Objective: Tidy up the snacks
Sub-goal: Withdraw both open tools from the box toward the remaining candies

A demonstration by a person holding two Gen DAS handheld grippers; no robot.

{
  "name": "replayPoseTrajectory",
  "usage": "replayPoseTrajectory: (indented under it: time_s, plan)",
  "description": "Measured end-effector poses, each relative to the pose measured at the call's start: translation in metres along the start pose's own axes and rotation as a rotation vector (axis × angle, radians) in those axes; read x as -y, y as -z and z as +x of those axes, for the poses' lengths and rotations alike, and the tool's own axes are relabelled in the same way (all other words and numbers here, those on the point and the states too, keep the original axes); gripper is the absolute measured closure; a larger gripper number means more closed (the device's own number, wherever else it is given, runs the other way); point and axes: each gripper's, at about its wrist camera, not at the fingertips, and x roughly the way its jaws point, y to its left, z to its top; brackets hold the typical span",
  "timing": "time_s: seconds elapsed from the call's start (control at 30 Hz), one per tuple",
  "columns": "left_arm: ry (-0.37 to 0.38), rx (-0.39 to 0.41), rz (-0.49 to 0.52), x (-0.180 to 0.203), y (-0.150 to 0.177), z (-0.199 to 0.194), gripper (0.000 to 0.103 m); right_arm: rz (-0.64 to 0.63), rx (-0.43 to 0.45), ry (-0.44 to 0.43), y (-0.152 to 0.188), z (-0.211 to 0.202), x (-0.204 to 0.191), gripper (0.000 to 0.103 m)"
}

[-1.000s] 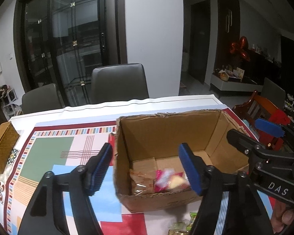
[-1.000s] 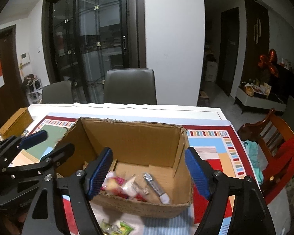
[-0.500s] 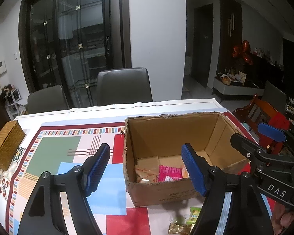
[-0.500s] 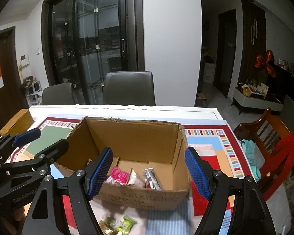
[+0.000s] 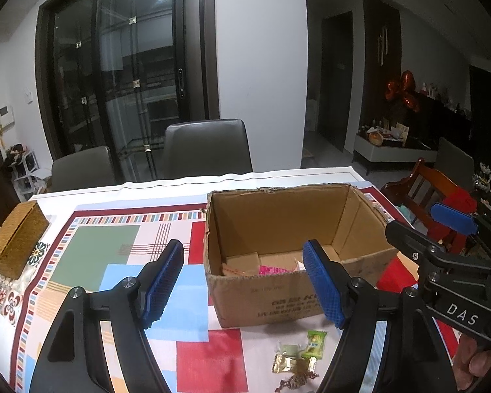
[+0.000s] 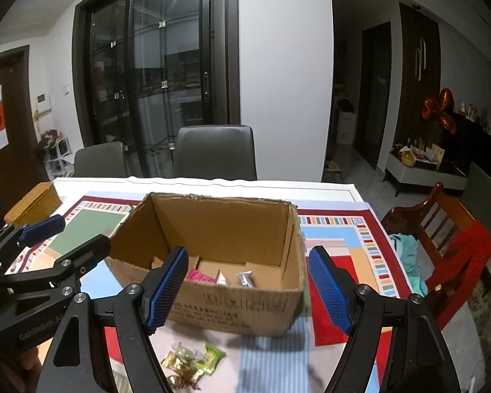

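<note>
Snacks (image 6: 193,362) (small wrapped sweets) are seen just before the box (image 6: 212,304), beneath the empty, open right gripper (image 6: 248,290); the left gripper (image 5: 244,283), likewise empty and open, is judged slightly farther.

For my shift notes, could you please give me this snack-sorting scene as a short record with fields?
surface: table with a patterned cloth
container: open cardboard box, upright
in box: a few packets, one pink
outside box: small pile of sweets in front of it
left hand-held gripper: open, empty
right hand-held gripper: open, empty
other: wicker box at the table's left edge
</note>
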Motion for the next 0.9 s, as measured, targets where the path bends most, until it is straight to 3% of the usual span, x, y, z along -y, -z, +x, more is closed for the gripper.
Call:
replayPoseTrajectory:
  time_s: [0.9]
  plan:
    - [0.011,0.005,0.013,0.017,0.031,-0.035,0.028,0.005,0.002,0.016,0.032,-0.038,0.011,0.026]
